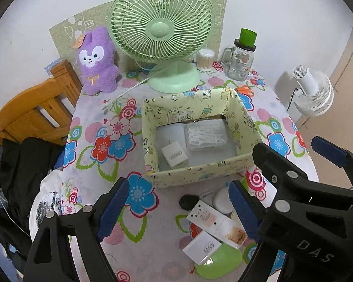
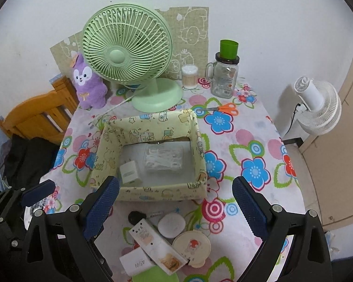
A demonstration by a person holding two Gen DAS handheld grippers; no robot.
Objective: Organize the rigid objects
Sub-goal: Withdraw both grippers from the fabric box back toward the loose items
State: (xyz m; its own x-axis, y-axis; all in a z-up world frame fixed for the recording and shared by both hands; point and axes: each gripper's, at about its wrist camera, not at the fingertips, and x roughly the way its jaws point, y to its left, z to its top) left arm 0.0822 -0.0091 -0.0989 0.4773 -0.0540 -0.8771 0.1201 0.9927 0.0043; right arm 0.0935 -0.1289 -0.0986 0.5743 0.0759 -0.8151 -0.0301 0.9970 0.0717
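A yellow cartoon-print box (image 1: pixel 195 174) (image 2: pixel 162 191) stands mid-table. Inside it lie a white charger (image 1: pixel 175 155) (image 2: pixel 128 171) and a clear pack of floss picks (image 1: pixel 206 135) (image 2: pixel 164 159). In front of it lies a pile: a long white box (image 1: pixel 215 222) (image 2: pixel 157 246), a white adapter (image 1: pixel 201 250) (image 2: pixel 136 264), a green case (image 1: pixel 220 263), a white round tin (image 2: pixel 171 224), a cream round tin (image 2: pixel 191 246) and a black object (image 1: pixel 188 202) (image 2: pixel 135 217). My left gripper (image 1: pixel 178 208) is open and empty over the pile's left side. My right gripper (image 2: pixel 176 211) is open and empty above the pile.
A green desk fan (image 1: pixel 162 35) (image 2: pixel 129 47), a purple plush (image 1: pixel 97 61), a cotton-swab jar (image 2: pixel 189 76) and a glass mug jar (image 2: pixel 224 77) line the back. Orange scissors (image 2: pixel 223 109) lie behind the box. A wooden chair (image 1: pixel 30 115) stands left, a white fan (image 2: pixel 317 108) right.
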